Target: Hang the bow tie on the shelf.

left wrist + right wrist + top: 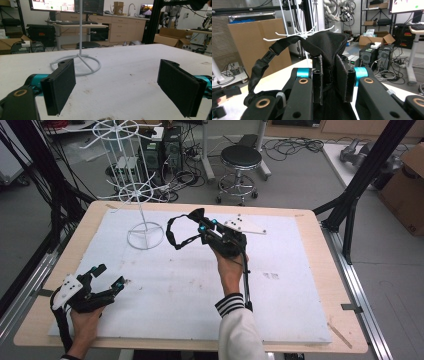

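Right gripper (200,222) clamped on a black strapped pouch (325,43), lifted above the white mat (165,285), strap loop (172,236) dangling free toward the white wire rack (131,190), probably for hanging. Left gripper (102,277) parked low, jaws wide apart, holding nothing.

Black fabric pouch (196,216) with looped buckle strap (173,234), pinched upright in the right hand-held gripper (207,225) above the table (300,270), strap hanging slack beside the white wire stand (145,236).
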A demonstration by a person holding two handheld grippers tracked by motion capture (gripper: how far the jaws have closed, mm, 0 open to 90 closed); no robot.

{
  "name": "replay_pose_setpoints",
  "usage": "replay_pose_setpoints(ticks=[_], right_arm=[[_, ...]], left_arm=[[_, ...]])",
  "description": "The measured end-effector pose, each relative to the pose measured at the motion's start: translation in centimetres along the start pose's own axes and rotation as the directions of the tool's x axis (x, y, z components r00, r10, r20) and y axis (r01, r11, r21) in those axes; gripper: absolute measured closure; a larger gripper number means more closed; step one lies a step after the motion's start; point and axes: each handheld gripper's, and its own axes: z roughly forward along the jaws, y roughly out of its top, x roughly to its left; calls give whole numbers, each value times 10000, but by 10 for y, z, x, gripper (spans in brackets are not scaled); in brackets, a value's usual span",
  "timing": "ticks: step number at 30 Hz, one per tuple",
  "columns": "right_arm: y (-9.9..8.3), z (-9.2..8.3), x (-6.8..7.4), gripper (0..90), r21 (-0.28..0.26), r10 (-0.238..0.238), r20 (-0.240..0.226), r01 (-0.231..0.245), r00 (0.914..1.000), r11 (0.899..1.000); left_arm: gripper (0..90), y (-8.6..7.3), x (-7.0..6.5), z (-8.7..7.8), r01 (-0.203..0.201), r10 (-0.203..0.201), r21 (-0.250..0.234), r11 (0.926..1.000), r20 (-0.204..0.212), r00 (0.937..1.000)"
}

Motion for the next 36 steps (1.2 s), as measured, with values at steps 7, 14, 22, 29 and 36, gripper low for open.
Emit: replay_pose_setpoints(ticks=[7, 14, 22, 29, 36], right_arm=[[12, 28, 4, 763, -21, -187, -161, 186, 9997, 9998], [14, 50, 3, 763, 60, -64, -241, 65, 9997, 10000], [16, 74, -3, 764, 34, 84, -194, -83, 9998, 10000], [12, 91, -9, 764, -21, 433, -82, -433, 9990, 9991], [5, 101, -17, 764, -38, 892, 29, -892, 9960, 9960]], left_arm=[[154, 0, 0, 0, 57, -57, -11, 10000, 19, 10000], [154, 0, 0, 0, -4, 4, -23, 10000, 54, 10000], [155, 0, 1, 0, 59, -59, -29, 10000, 71, 10000], [155, 0, 2, 0, 106, -106, 8, 9999, 76, 9999], [154, 0, 2, 0, 122, -122, 17, 9999, 79, 9999]])
